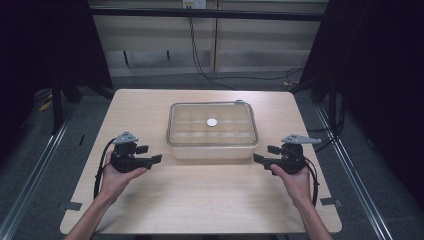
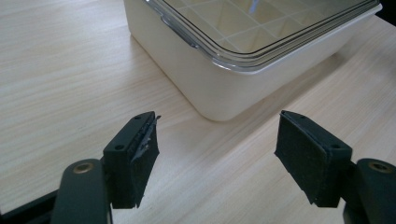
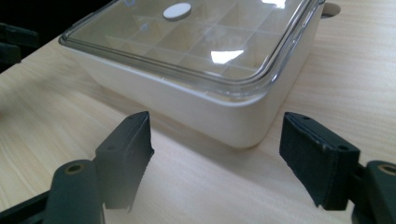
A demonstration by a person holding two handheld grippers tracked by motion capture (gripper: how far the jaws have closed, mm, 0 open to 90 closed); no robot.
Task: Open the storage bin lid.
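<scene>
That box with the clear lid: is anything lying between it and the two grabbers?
Nothing visible. Bare table lies between the left gripper and the box, and between the right gripper and it. Both grippers' fingers stand open and empty.

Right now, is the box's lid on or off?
On. The clear lid sits flat on the cream box, its rim seated all around.

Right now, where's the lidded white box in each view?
High view: white box at table centre, between the left gripper and right gripper.
Left gripper view: upper right, near corner toward the open jaws.
Right gripper view: upper centre, corner nearest.
Shared landmark: its clear lid.
</scene>
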